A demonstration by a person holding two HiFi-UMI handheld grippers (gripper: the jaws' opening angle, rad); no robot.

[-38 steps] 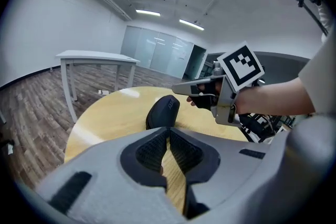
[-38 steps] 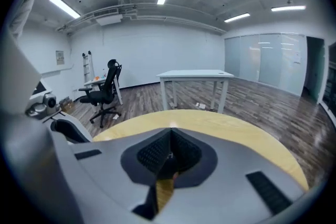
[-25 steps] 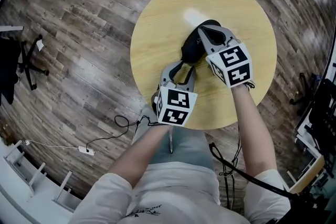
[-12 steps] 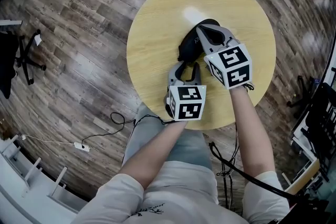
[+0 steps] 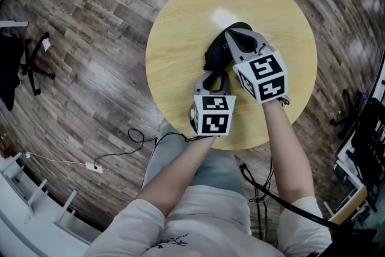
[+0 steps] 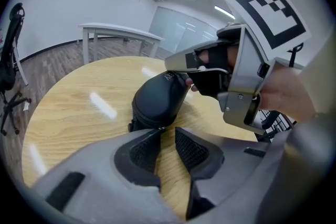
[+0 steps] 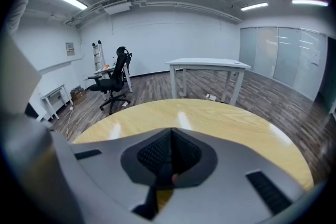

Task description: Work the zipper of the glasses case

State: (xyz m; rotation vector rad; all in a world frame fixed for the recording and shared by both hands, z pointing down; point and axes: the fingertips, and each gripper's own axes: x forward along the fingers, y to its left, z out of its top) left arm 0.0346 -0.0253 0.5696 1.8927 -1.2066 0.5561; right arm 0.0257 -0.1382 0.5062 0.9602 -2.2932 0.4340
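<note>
A black glasses case (image 5: 218, 54) lies on the round wooden table (image 5: 180, 21). My right gripper (image 5: 231, 36) is shut on the case's far end; in the left gripper view the right gripper (image 6: 184, 73) pinches the case (image 6: 157, 99) at its upper edge. My left gripper (image 5: 213, 76) points at the case's near end. Its jaws are closing, and a narrow gap still shows between the pads (image 6: 191, 149). A small metal zipper pull sits right at the fingertips of the left gripper (image 6: 167, 132). In the right gripper view the right gripper (image 7: 169, 152) shows closed pads with a thin dark strip between them.
A black office chair (image 5: 30, 69) stands on the wood floor at the left, and a cable (image 5: 138, 141) lies near the table's front. A white table (image 7: 207, 65) and the office chair (image 7: 113, 84) stand beyond the round table (image 7: 236, 123). Dark gear (image 5: 367, 129) is at the right edge.
My left gripper has moved right and forward to the case's near end, and its jaws have narrowed. The right gripper and the case have stayed put.
</note>
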